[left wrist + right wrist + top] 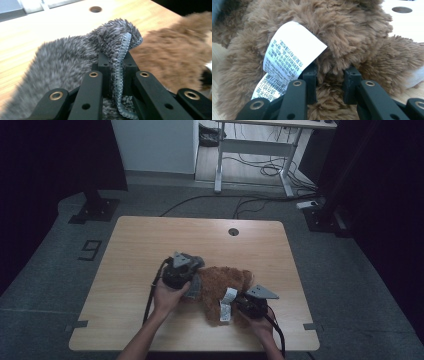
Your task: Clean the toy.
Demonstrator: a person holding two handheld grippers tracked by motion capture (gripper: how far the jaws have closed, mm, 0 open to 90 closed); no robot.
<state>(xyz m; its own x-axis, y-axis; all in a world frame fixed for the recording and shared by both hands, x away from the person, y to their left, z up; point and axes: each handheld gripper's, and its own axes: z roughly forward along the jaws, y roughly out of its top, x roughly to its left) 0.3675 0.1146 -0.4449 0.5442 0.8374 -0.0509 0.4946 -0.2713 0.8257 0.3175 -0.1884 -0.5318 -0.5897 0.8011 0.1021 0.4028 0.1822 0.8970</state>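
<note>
So the left gripper has its two black jaws pinched tight on the stitched hem of a fuzzy grey fleece garment. In the left gripper view you can see the light-blue overlock edge running right down between the jaws, with the grey pile bunched up and folded over just above them. From the high view that gripper sits left of centre on the table, the person's left hand wrapped around its body, and the grey fabric is touching the plush toy's left side.

The right gripper has its jaws clamped around a tuft of shaggy brown plush fur, part of a brown stuffed toy. Right beside its left jaw hangs the toy's white printed care label, curling down over the fur; the print is too small for me to read. In the high view the right gripper comes at the toy from its right side, held by the person's right hand, with the label just next to it.

Everything sits on a light wooden table with a round cable hole near the far edge. The toy lies near the front middle of it. Behind the table there's grey floor and a white desk frame with cables underneath.
</note>
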